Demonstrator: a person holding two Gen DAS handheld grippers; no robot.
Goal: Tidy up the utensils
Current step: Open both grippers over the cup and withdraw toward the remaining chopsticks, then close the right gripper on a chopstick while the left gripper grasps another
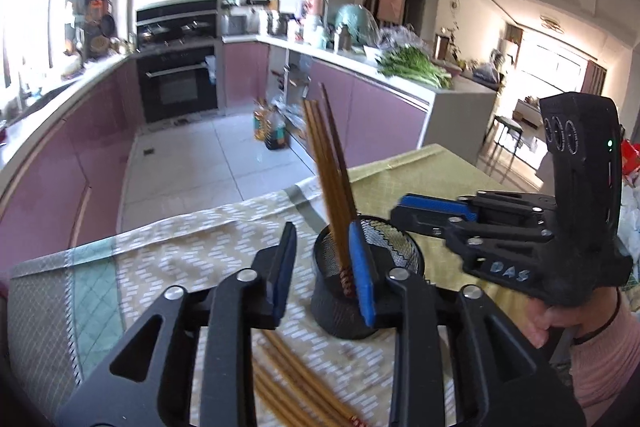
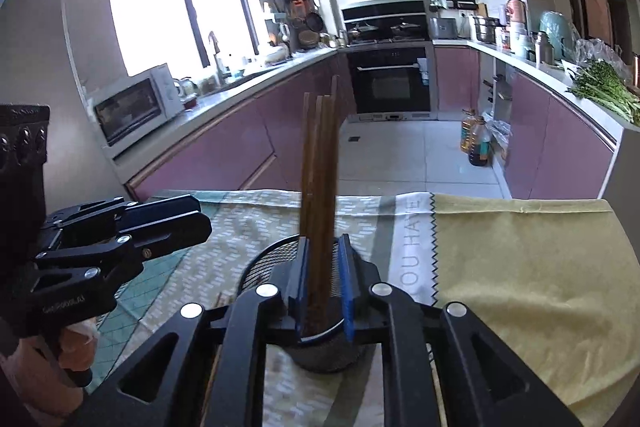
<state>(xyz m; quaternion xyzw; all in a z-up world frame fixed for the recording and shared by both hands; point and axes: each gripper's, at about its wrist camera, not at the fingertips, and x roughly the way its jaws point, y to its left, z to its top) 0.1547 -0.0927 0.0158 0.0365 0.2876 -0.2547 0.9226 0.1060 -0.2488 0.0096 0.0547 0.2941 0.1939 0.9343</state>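
I read the left gripper as wide open and holding nothing: its left pad stands clear of the black mesh holder, while its right blue pad overlaps the holder's near rim, where I cannot tell whether it touches.

The right gripper is set narrow, its two blue pads on either side of the upright chopsticks. In the right wrist view the sticks fill most of the gap, but I cannot confirm that the pads clamp them. In the left wrist view the same gripper reaches in from the right, its fingertips at the far rim of the holder.

The upright chopsticks stand in the mesh holder, leaning slightly, with their spiral-wrapped ends down inside the basket.

A second group, the loose chopsticks, lies flat on the patterned cloth just in front of the holder, below the left gripper.

The cloth covers the counter, and the holder rests upright on it.
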